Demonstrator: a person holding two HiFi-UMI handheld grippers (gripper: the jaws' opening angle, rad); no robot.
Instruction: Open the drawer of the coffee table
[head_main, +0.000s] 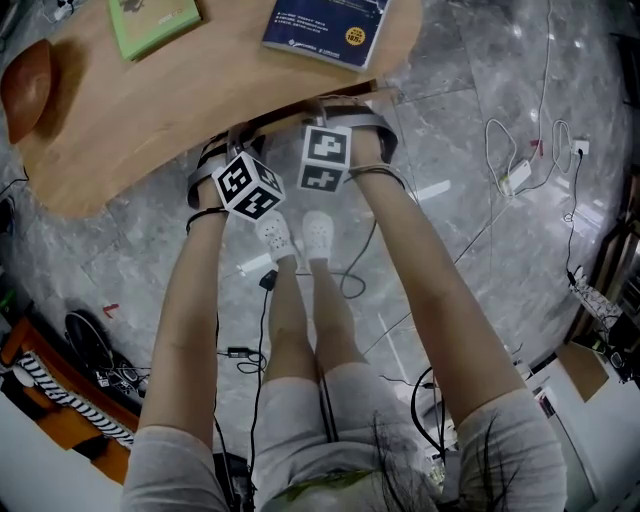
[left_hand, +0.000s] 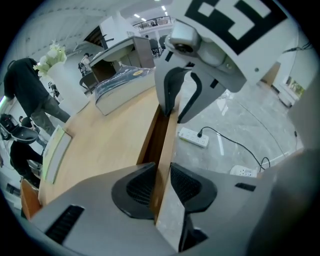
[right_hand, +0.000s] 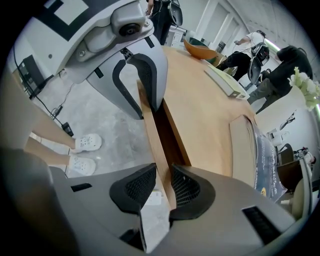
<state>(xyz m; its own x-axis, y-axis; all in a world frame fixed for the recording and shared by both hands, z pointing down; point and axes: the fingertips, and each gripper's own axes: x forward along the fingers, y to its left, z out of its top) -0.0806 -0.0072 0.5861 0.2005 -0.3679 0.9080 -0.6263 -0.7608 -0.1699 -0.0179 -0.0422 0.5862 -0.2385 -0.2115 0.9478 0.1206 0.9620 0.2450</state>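
Observation:
The coffee table has a light wooden top. Its drawer front runs along the near edge as a thin wooden panel. My left gripper and right gripper point steeply down onto that edge, side by side. In the left gripper view the drawer front stands upright between the left gripper pads, which press on both its faces. The right gripper clamps the same drawer front further along. A narrow dark gap shows between panel and tabletop. Each gripper sees the other: right gripper, left gripper.
A green book, a blue book and a brown bowl lie on the tabletop. The person's feet in white shoes stand close below. Cables and a power strip lie on the grey floor.

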